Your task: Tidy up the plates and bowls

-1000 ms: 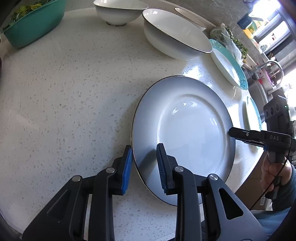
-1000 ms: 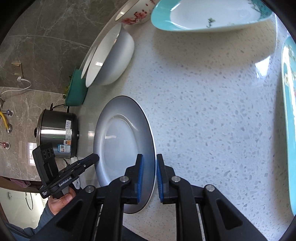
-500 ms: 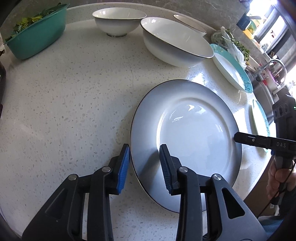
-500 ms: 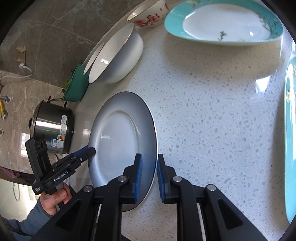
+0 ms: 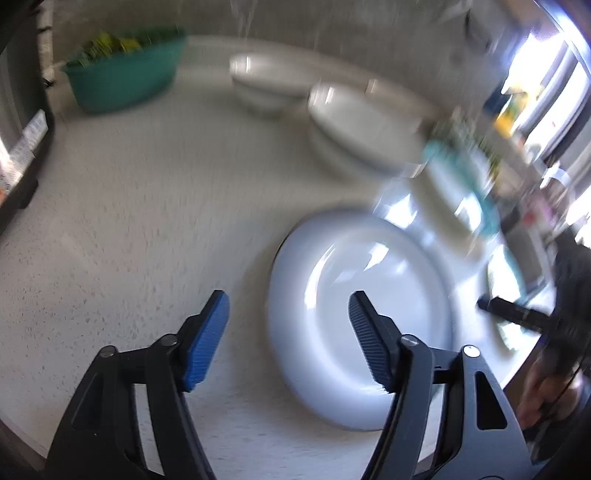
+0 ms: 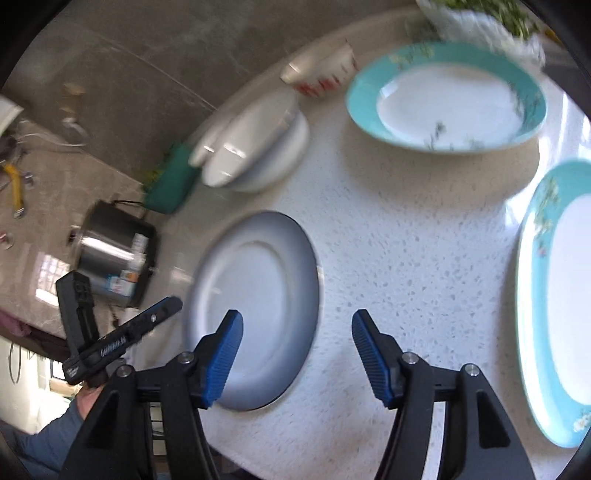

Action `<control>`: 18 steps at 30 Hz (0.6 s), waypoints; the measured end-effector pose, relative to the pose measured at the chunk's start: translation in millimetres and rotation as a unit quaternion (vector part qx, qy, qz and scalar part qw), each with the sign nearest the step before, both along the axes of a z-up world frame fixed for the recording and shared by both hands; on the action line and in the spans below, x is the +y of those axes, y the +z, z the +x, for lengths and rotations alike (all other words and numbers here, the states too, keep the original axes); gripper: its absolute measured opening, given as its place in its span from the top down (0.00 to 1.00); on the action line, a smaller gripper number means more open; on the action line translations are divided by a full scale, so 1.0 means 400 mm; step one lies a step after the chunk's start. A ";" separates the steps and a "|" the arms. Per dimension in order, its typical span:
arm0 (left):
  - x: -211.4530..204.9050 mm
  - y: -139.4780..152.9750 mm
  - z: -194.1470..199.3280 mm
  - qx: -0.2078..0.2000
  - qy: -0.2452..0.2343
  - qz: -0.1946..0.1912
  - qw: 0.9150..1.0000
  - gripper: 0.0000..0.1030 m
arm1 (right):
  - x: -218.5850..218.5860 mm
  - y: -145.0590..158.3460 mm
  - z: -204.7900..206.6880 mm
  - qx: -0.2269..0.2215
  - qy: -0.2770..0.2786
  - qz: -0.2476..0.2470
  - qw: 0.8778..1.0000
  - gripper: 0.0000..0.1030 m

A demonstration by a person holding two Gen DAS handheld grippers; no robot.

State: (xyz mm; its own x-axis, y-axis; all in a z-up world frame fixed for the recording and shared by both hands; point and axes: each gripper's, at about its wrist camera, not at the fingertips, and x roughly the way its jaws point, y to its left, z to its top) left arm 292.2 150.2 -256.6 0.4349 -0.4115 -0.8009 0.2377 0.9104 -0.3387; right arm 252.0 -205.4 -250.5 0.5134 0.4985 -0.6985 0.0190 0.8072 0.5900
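Note:
A large white plate with a grey rim (image 5: pixel 362 317) (image 6: pixel 258 314) lies flat on the speckled counter. My left gripper (image 5: pixel 288 332) is open and empty, raised over the plate's near left edge. My right gripper (image 6: pixel 295 350) is open and empty, above the plate's near right edge. Each gripper shows in the other's view: the right one (image 5: pixel 517 314), the left one (image 6: pixel 122 339). A big white bowl (image 5: pixel 358 129) (image 6: pixel 258 147) and a smaller white bowl (image 5: pixel 266 81) stand behind. Two teal-rimmed plates (image 6: pixel 447 96) (image 6: pixel 557 295) lie to the right.
A teal basin with greens (image 5: pixel 125 70) stands at the back left. A steel rice cooker (image 6: pixel 114 254) stands at the counter's left end. A small patterned bowl (image 6: pixel 321 70) and a bag of greens (image 6: pixel 487 18) are at the back. The counter edge runs close below the grippers.
Both grippers have opened wide, let go of the grey-rimmed plate's edges and pulled back and up. The plate now rests on the counter. Both views are blurred by motion.

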 end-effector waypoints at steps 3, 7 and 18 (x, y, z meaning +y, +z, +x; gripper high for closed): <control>-0.005 0.067 -0.048 -0.061 0.007 -0.067 0.996 0.05 | -0.024 0.059 -0.043 -0.045 0.011 0.018 0.999 0.12; -0.038 0.106 -0.103 -0.056 0.016 -0.128 0.990 0.00 | -0.097 0.102 -0.097 -0.070 0.015 0.091 0.993 0.00; -0.268 0.154 -0.253 -0.029 -0.085 -0.208 0.974 0.00 | -0.345 0.044 -0.415 -0.135 -0.155 0.280 0.938 0.00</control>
State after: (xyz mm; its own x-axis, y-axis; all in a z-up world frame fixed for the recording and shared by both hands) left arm 191.1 42.9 -194.9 0.3718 -0.7649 -0.5260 0.4022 0.6434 -0.6514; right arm 85.9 -343.6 -233.1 0.8152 0.5451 -0.1960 -0.0091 0.3503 0.9366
